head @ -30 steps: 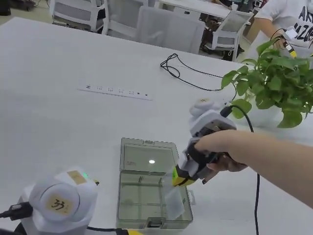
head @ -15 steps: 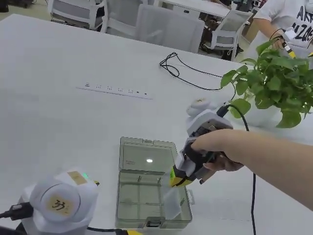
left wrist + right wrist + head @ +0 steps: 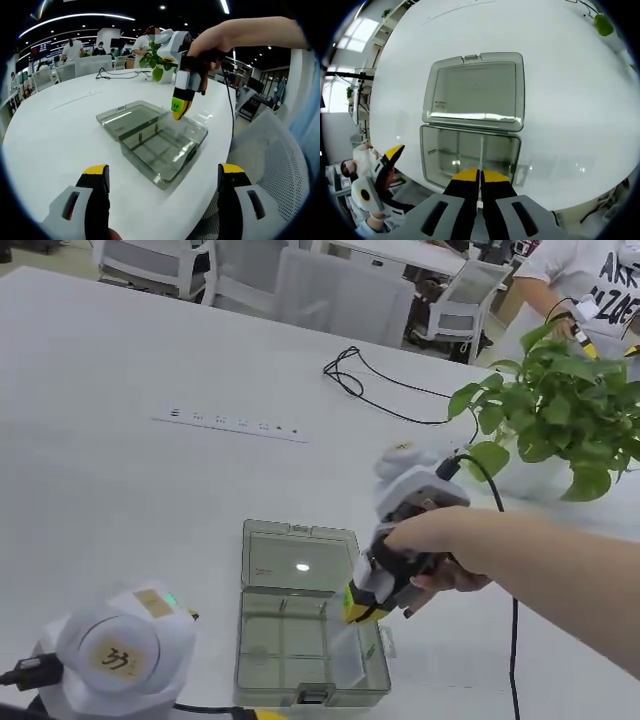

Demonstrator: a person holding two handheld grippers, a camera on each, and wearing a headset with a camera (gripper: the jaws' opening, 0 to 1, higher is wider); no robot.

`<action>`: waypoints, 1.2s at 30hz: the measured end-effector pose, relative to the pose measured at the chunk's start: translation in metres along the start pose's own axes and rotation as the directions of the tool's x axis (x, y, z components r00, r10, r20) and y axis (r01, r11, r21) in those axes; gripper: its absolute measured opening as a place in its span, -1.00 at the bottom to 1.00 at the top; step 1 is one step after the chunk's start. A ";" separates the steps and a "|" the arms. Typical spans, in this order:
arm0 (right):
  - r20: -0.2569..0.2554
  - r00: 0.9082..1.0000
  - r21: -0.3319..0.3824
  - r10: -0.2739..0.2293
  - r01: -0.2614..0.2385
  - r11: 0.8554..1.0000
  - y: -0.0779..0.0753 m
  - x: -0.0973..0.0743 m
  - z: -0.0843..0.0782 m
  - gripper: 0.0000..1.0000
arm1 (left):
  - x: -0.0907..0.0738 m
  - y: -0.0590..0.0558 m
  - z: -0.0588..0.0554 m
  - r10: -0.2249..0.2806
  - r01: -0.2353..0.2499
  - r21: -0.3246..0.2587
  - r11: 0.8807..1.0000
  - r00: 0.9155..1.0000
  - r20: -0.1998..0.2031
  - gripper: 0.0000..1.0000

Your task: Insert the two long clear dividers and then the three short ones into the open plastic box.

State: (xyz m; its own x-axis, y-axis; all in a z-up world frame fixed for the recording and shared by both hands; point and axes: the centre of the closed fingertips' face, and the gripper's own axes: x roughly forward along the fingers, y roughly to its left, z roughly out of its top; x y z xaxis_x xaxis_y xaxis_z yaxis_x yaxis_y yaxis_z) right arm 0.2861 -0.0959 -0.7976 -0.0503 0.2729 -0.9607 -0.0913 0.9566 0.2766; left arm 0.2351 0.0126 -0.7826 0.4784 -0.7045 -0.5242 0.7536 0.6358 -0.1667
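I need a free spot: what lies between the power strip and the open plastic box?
Nothing: the head view shows bare white table between the power strip and the plastic box.

The left gripper [image 3: 162,172] spreads its yellow-tipped jaws wide apart at the bottom, framing the open smoky-clear plastic box [image 3: 150,145] on the round white table [image 3: 60,135], while from the upper right a hand [image 3: 215,42] holds the right gripper [image 3: 178,111] nose-down, yellow tip just over the box's far side.
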 end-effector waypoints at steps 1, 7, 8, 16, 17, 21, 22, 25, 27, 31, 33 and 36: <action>0.002 1.000 -0.005 -0.003 0.003 1.000 0.001 0.000 0.000 -0.96 | 0.000 0.000 0.000 0.000 0.000 0.001 1.000 1.000 0.000 0.82; 0.011 1.000 -0.022 -0.021 0.021 1.000 0.001 0.002 0.002 -0.96 | 0.001 0.000 0.001 -0.004 0.004 -0.001 1.000 1.000 0.002 0.82; 0.014 1.000 -0.024 -0.023 0.024 0.999 0.001 0.003 0.002 -0.96 | 0.001 0.000 0.001 -0.003 0.003 0.000 1.000 1.000 0.002 0.82; 0.027 0.999 -0.055 -0.039 0.041 0.998 0.003 0.008 0.003 -0.95 | 0.001 0.000 0.000 -0.004 0.004 -0.001 1.000 1.000 0.000 0.81; 0.028 0.999 -0.056 -0.040 0.042 0.998 0.003 0.008 0.003 -0.95 | 0.001 0.000 0.000 -0.004 0.004 -0.002 1.000 1.000 0.000 0.81; 0.031 0.998 -0.068 -0.048 0.050 0.996 0.003 0.010 0.004 -0.95 | 0.001 0.000 -0.002 -0.002 0.002 -0.002 1.000 1.000 -0.003 0.81; 0.031 0.998 -0.069 -0.048 0.050 0.996 0.003 0.010 0.004 -0.95 | 0.001 0.001 -0.002 -0.001 0.001 -0.002 1.000 1.000 -0.003 0.81; 0.033 0.998 -0.074 -0.053 0.055 0.996 0.003 0.012 0.004 -0.95 | 0.001 0.001 -0.002 -0.001 0.001 0.000 1.000 1.000 -0.005 0.81; 0.034 0.998 -0.082 -0.058 0.060 0.995 0.003 0.013 0.004 -0.95 | 0.001 0.001 -0.002 -0.003 0.003 -0.003 1.000 1.000 -0.005 0.81; 0.042 0.996 -0.100 -0.073 0.076 0.992 0.003 0.019 0.003 -0.95 | 0.001 0.001 -0.003 0.000 0.000 -0.002 1.000 1.000 -0.005 0.81; 0.046 0.996 -0.112 -0.080 0.085 0.990 0.003 0.020 0.003 -0.94 | 0.001 0.001 -0.003 0.000 0.000 -0.002 1.000 1.000 -0.007 0.81; 0.050 0.995 -0.129 -0.090 0.096 0.987 0.002 0.023 0.002 -0.94 | 0.000 0.002 -0.004 0.001 -0.001 -0.002 1.000 1.000 -0.010 0.80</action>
State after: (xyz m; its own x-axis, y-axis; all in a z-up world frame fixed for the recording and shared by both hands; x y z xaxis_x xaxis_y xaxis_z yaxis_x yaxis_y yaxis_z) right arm 0.2872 -0.0872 -0.8187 0.0079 0.1902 -0.9817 -0.2230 0.9574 0.1837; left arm 0.2347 0.0150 -0.7862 0.4745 -0.7007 -0.5327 0.7520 0.6373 -0.1683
